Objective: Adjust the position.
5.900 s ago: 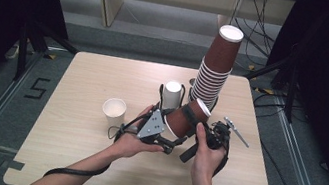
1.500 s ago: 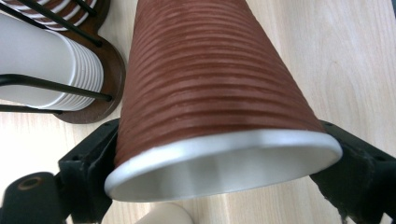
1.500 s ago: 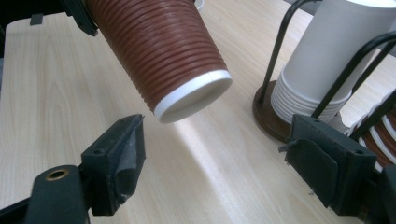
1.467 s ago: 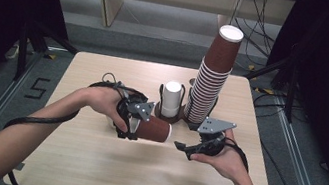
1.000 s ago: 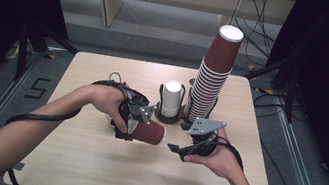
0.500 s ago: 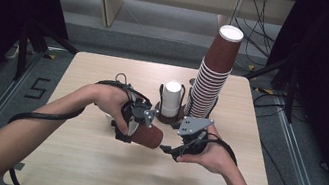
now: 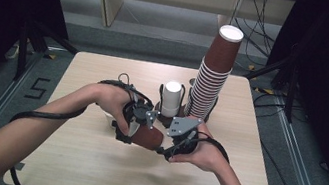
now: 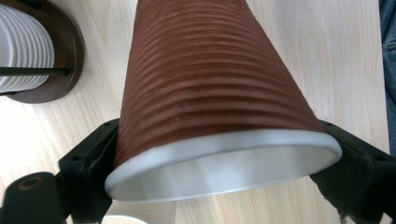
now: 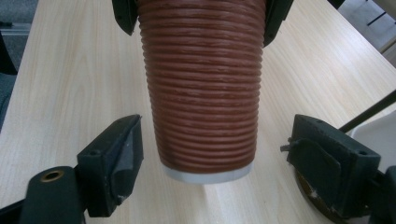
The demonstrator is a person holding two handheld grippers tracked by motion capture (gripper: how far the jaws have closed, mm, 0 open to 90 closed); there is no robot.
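**Brown cup held mid-desk, right tool straddling its base**

The brown ribbed cup is held lying on its side above the desk centre, gripped at its rim by the left tool, jaws pressed on both sides. The right tool is parked w/ jaws apart, just been opening; cup base sits between them, gaps either side, no contact. Free room: bare wood toward the near edge & left. Behind, close by: tall cup stack & white cup holder. Cup partly hidden by hands in the high view; a small white item below the rim is cut off, can't be identified.
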